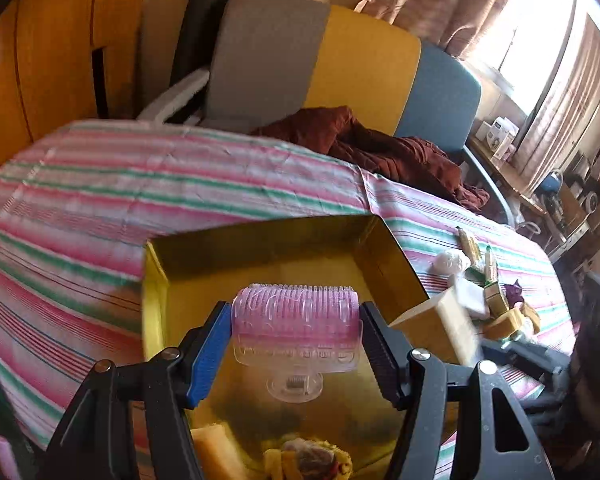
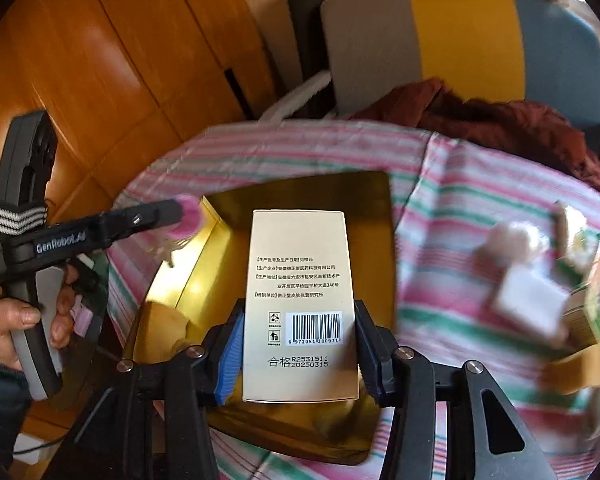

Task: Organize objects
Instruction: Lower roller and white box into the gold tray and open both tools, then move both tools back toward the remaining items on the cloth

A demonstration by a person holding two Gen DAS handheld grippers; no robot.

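My left gripper (image 1: 296, 344) is shut on a pink hair roller (image 1: 296, 316) and holds it above the open gold box (image 1: 260, 240). In the right wrist view the left gripper (image 2: 180, 212) and roller (image 2: 188, 216) hover at the gold box's left wall (image 2: 204, 264). My right gripper (image 2: 300, 344) is shut on a cream carton (image 2: 300, 300) with a barcode, held over the gold box. That carton also shows at the right in the left wrist view (image 1: 440, 328). A yellow sponge-like piece (image 1: 216, 452) and a wrapped item (image 1: 308, 460) lie inside the box.
The box sits on a pink, green and white striped cloth (image 1: 100, 200). A heap of small items (image 2: 548, 288) lies on the cloth to the right. A dark red garment (image 1: 380, 148) and a grey, yellow and blue chair back (image 1: 340, 64) stand behind.
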